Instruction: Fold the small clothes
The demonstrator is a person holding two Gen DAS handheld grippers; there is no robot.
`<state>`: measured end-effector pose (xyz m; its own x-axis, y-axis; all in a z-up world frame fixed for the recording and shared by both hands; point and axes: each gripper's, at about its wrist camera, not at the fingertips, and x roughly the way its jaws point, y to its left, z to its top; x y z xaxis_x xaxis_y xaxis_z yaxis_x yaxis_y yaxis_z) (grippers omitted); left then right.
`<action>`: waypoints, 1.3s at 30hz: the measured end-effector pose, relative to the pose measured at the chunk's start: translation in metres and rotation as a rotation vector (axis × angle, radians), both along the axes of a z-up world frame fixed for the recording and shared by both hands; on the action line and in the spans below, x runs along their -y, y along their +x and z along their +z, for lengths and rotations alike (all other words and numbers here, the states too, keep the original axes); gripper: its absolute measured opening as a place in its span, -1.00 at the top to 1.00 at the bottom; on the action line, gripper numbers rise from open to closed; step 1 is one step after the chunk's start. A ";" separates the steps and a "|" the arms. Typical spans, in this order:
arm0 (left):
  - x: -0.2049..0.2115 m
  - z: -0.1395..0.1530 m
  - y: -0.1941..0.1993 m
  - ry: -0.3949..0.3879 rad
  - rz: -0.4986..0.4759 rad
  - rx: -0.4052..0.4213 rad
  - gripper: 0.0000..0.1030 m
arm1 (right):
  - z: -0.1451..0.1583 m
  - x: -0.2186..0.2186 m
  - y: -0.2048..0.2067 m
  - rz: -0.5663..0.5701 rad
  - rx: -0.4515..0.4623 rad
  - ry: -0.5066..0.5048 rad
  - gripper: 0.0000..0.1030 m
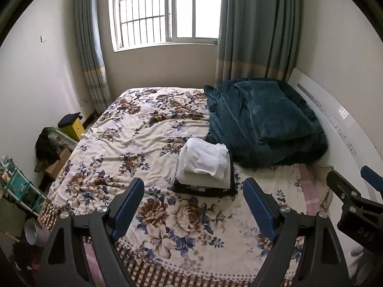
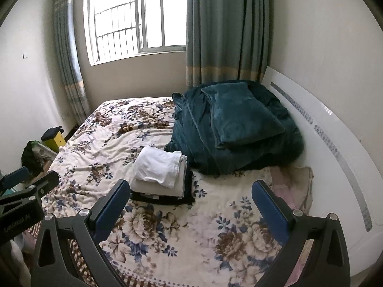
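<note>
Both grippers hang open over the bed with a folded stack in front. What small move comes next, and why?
Probably pull both back and look for another garment. The left gripper and right gripper hold nothing, jaws wide apart. The white garment already lies folded on the stack, and no loose small garment shows on the floral blanket.

I can't make out the dark garments at the bottom of the folded stack (image 1: 203, 189); the white ones cover them. My right tongs (image 1: 369, 179) run off the frame edge, and the floor clutter (image 1: 47, 148) is too small to identify
</note>
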<state>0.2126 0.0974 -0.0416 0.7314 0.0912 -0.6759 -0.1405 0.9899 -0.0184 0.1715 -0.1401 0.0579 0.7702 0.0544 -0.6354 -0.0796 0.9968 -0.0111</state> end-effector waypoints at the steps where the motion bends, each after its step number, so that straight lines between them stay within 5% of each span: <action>1: 0.001 0.000 -0.003 0.001 0.004 0.001 -0.77 | 0.003 0.001 -0.004 0.001 0.004 0.001 -1.00; 3: 0.003 0.001 -0.006 0.007 0.008 0.012 -0.99 | 0.006 0.002 -0.009 0.006 0.010 -0.005 -1.00; 39: 0.004 0.015 -0.028 0.021 0.047 0.044 -0.99 | 0.016 0.004 -0.013 0.072 0.020 -0.018 -1.00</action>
